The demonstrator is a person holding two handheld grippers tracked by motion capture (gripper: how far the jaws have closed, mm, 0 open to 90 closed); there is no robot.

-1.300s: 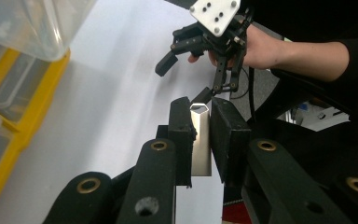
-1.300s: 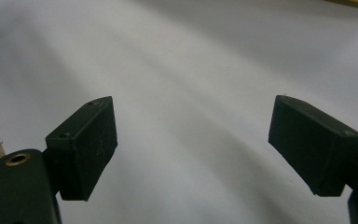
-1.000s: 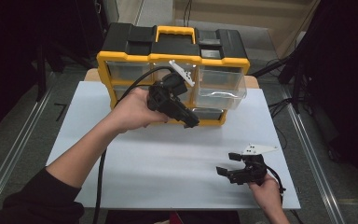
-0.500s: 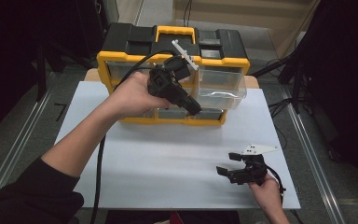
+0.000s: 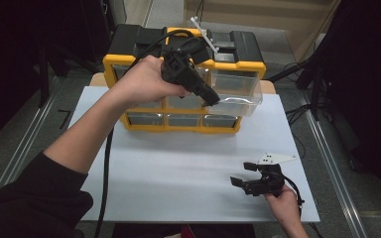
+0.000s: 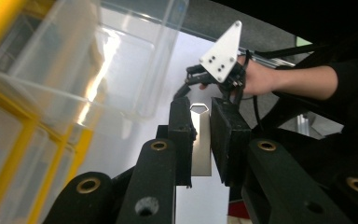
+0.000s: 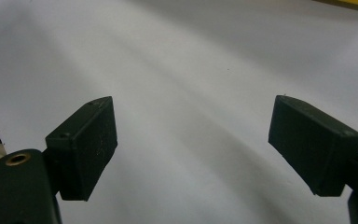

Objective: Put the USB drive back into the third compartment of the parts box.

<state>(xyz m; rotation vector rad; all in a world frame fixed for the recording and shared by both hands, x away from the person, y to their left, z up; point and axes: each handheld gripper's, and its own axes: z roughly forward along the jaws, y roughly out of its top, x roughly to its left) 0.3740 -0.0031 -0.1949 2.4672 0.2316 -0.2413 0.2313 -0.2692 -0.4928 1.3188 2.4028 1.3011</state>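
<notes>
White sheet: flat, plain, spread over the tabletop; seen close up, bare and shadowed.
Metal rails: one along the left side, one along the right, both just beside the sheet.
Wooden board edge: showing at the far left corner.
Black stand legs: far right.
Loose cables: on the grey floor.
Tan panel: at back.

White table sits on a grey floor, metal rails down both sides, cables trailing off right, black curtains all round, light wooden wall behind.
</notes>
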